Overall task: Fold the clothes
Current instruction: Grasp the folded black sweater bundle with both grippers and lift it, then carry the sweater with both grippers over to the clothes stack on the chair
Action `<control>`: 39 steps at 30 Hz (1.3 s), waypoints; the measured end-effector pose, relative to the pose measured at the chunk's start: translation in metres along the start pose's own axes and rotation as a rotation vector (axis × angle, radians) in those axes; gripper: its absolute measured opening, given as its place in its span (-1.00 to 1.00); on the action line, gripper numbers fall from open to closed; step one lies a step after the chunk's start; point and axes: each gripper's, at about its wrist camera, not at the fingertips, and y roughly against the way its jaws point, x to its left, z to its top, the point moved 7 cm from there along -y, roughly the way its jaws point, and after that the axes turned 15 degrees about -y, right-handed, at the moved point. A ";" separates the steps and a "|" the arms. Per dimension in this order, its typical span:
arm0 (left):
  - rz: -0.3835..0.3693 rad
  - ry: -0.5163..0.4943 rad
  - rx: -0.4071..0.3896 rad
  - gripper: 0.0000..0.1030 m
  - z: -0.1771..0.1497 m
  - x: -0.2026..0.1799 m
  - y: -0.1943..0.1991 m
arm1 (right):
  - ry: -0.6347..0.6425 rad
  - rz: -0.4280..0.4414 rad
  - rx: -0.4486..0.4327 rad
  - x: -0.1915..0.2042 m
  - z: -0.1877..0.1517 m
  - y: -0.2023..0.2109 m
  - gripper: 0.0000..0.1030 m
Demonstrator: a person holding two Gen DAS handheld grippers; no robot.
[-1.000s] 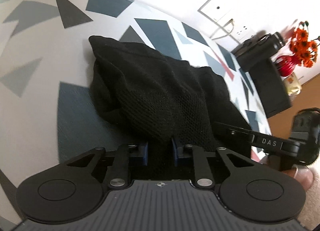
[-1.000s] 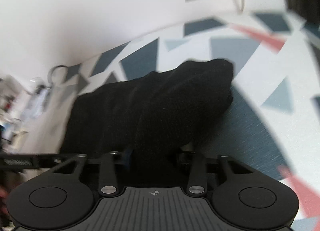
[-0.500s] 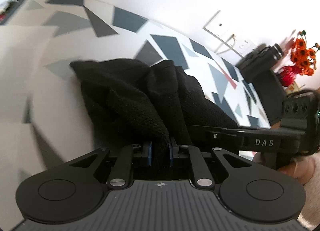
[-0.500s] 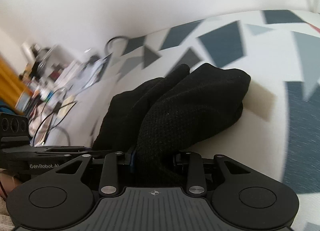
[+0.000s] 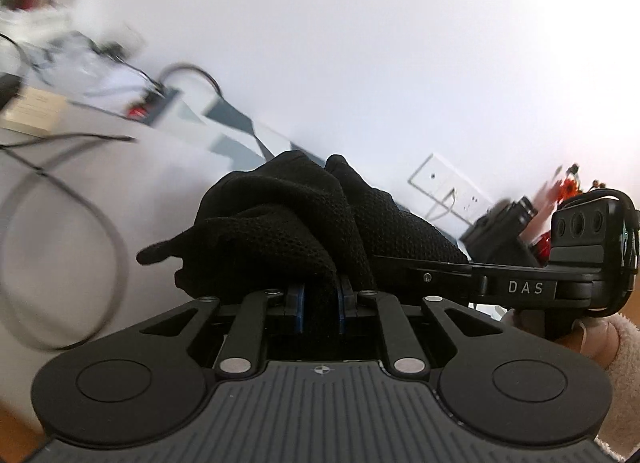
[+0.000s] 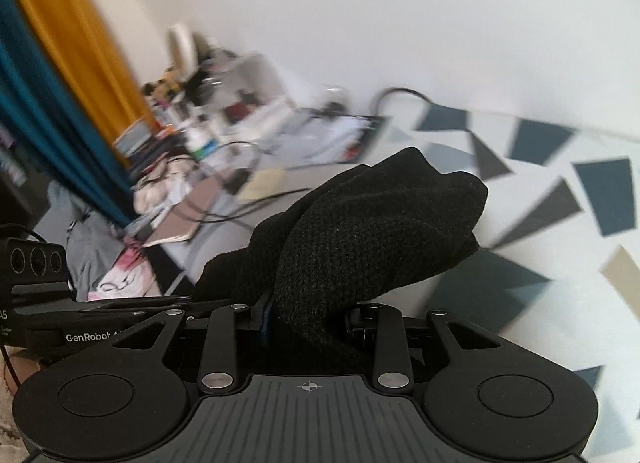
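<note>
Black knit garment (image 5: 304, 223) pinched by left gripper (image 5: 320, 303) and right gripper (image 6: 308, 319).

Bright, even daylight in both views; white wall (image 5: 360, 63) near blown out. Heavy motion blur on background clutter (image 6: 224, 119) and cables (image 5: 60, 199); fisheye bends edges. Black garment (image 6: 372, 231) stays fairly sharp, knit visible, folds crushed to black.

Black garment (image 5: 304, 219): coarse, matt open-knit cloth. Left gripper (image 5: 320, 301) and right gripper (image 6: 308, 319): matt black plastic, ribbed housing, bright metal pivot pins. Sleeve (image 5: 616, 359) at 4 o'clock: fleecy.
</note>
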 end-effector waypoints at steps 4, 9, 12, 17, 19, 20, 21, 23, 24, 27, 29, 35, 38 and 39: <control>0.063 0.004 -0.042 -0.72 -0.017 0.025 0.083 | 0.040 0.029 0.004 0.077 -0.042 -0.008 -0.46; 0.198 0.083 -0.124 -0.72 -0.050 0.059 0.185 | 0.146 0.103 0.085 0.175 -0.093 -0.030 -0.46; 0.298 0.166 -0.185 -0.72 -0.072 0.080 0.243 | 0.238 0.157 0.162 0.237 -0.120 -0.053 -0.46; 0.488 0.286 -0.273 -0.72 -0.114 0.105 0.328 | 0.417 0.253 0.303 0.332 -0.171 -0.089 -0.46; 0.558 0.332 -0.284 -0.72 -0.129 0.113 0.357 | 0.485 0.298 0.371 0.369 -0.197 -0.102 -0.46; 0.593 0.354 -0.288 -0.72 -0.137 0.116 0.371 | 0.513 0.322 0.402 0.386 -0.210 -0.108 -0.47; 0.627 0.376 -0.291 -0.72 -0.144 0.120 0.385 | 0.541 0.346 0.434 0.402 -0.223 -0.114 -0.47; 0.696 0.420 -0.297 -0.72 -0.160 0.127 0.413 | 0.587 0.393 0.495 0.434 -0.251 -0.124 -0.47; 0.730 0.442 -0.300 -0.72 -0.167 0.130 0.427 | 0.604 0.418 0.527 0.449 -0.265 -0.130 -0.47; 0.833 0.509 -0.308 -0.72 -0.191 0.140 0.470 | 0.651 0.486 0.613 0.487 -0.301 -0.148 -0.47; 0.902 0.553 -0.313 -0.72 -0.206 0.146 0.499 | 0.678 0.520 0.663 0.513 -0.323 -0.161 -0.47; 1.017 0.618 -0.292 -0.72 -0.226 0.211 0.554 | 0.741 0.600 0.781 0.589 -0.371 -0.219 -0.47; 1.069 0.639 -0.271 -0.72 -0.232 0.247 0.583 | 0.744 0.622 0.830 0.624 -0.386 -0.255 -0.47; 1.080 0.643 -0.262 -0.72 -0.232 0.259 0.593 | 0.742 0.627 0.842 0.637 -0.389 -0.267 -0.47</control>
